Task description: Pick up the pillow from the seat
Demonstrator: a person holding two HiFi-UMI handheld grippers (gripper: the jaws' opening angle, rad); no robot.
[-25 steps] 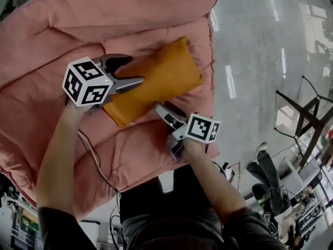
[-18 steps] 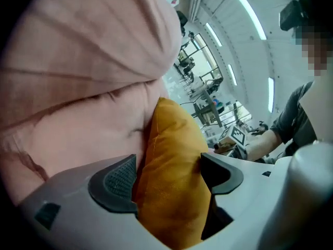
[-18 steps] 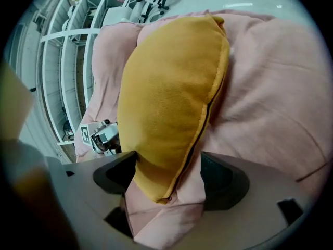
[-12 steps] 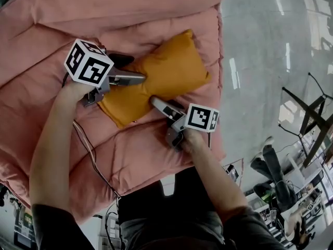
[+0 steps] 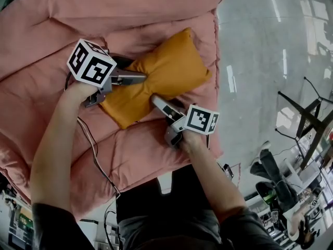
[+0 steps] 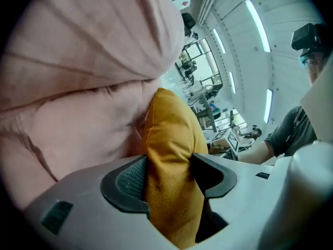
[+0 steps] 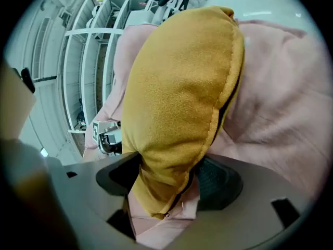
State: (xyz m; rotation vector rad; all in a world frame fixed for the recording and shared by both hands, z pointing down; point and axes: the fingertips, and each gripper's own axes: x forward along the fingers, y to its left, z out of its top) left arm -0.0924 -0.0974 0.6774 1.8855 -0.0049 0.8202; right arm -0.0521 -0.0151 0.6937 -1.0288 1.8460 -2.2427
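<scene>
An orange pillow [image 5: 169, 69] lies slanted on the pink padded seat [image 5: 140, 150]. My left gripper [image 5: 134, 70] is at its far-left side. Its jaws are closing, and the pillow [image 6: 171, 139] bulges between the pads, squeezed into a waist there; this is the left gripper [image 6: 166, 178] seen along its own jaws. My right gripper [image 5: 156, 100] is at the pillow's near edge. In the right gripper view the pillow's [image 7: 182, 87] lower edge and a fold of pink cover hang between the wide jaws of the right gripper [image 7: 171, 178], with a gap at the left pad.
The seat's tall pink backrest [image 5: 104, 9] rises behind the pillow. Grey polished floor [image 5: 260, 61] lies to the right, with a black chair frame [image 5: 307, 119] and a seated person [image 5: 270, 176] beyond. A black cable [image 5: 93, 155] trails over the seat's front.
The left gripper has moved in over the pillow's left side and now pinches it into a waist. The right gripper has stayed at the near edge, pushed slightly under it.
</scene>
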